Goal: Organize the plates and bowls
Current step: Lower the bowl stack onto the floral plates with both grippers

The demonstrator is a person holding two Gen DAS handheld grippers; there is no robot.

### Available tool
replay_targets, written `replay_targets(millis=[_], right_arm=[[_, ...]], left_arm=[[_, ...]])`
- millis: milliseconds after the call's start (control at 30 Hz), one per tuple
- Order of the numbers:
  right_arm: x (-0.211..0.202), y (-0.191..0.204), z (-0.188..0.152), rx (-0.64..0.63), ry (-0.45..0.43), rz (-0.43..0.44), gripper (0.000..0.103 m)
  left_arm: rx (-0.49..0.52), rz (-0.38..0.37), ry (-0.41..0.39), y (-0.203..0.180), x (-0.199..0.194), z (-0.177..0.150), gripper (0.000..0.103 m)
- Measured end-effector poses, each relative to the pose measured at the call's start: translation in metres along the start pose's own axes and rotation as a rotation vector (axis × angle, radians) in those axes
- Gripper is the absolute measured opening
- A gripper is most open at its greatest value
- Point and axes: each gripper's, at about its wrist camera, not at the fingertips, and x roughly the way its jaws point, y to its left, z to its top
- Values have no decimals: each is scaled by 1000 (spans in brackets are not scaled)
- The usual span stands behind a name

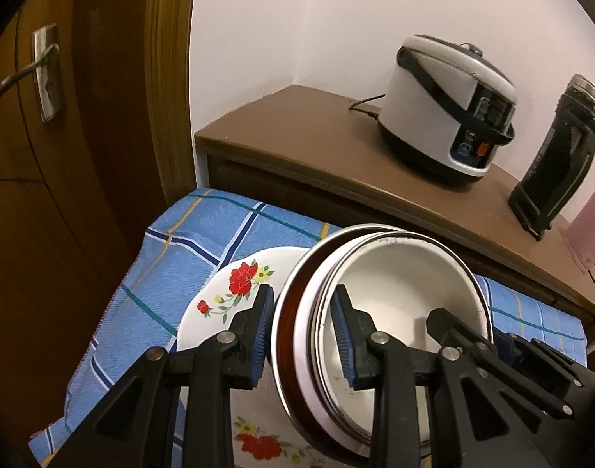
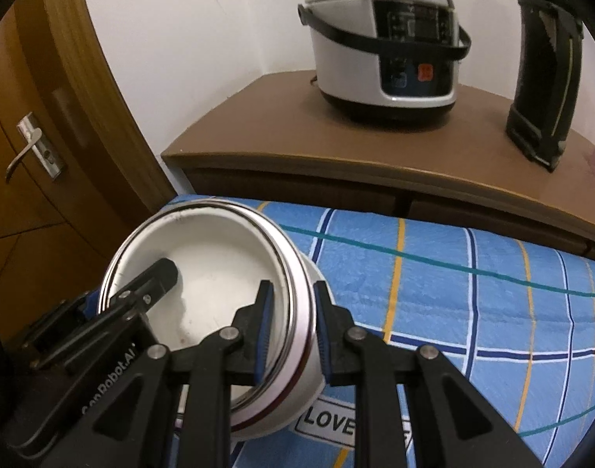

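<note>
While both grippers pinch opposite walls of the nested bowls (image 1: 399,304), the stack hangs tilted between them, above the floral plate (image 1: 239,284) ahead-left of the left gripper (image 1: 303,335). Left gripper clamped on near rim; right gripper (image 2: 293,335) clamped on far rim. Risk: uneven pull separates the bowls, or inner one slips out onto plate or blue checked cloth (image 2: 453,273). Readable: "LOVE" on cloth patch (image 2: 328,421), partial "Robot.AI" on left gripper body. Rice cooker (image 2: 383,39) on desk (image 2: 258,132) beyond.
</note>
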Motion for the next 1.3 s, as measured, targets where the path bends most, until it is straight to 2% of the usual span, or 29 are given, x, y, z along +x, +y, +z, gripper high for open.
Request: replay_targets(millis=[267, 767, 1300], right_arm=[[19, 4, 9, -27, 38, -10, 20], [36, 22, 14, -113, 93, -1, 20], [40, 36, 11, -185, 55, 3, 21]], left_arm=[[-19, 6, 26, 7, 18, 3, 33], [-34, 40, 53, 22, 22, 2, 33], [-17, 68, 64, 31, 24, 2, 33]])
